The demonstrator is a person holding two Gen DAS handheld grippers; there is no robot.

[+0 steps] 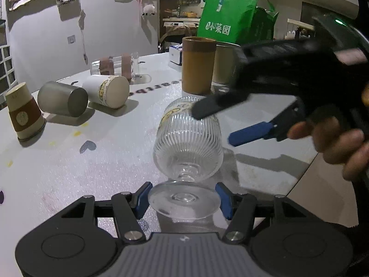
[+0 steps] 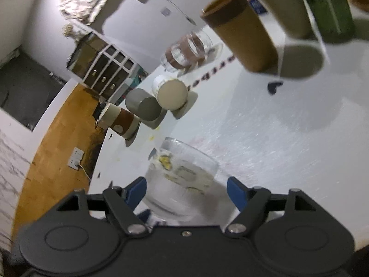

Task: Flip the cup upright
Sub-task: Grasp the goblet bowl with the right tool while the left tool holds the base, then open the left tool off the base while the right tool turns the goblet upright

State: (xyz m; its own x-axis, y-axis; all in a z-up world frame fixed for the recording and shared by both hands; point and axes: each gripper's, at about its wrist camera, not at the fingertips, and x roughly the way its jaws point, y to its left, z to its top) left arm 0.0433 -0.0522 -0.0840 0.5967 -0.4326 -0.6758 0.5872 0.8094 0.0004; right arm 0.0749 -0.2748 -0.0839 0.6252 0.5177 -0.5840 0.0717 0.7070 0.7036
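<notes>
The left hand-held gripper (image 1: 184, 200) brackets the foot of the ribbed glass goblet (image 1: 188, 138), its blue pads just beside the disc; whether they actually press it cannot be told. The goblet lies on its side on the white surface (image 1: 92, 173), bowl pointing away from that gripper. The right hand-held gripper (image 2: 186, 192), fingers apart, straddles the bowl near its rim. The step looks like grasping before the flip; next, the jaws should close firmly on the slippery glass, then tip it onto its foot.
</notes>
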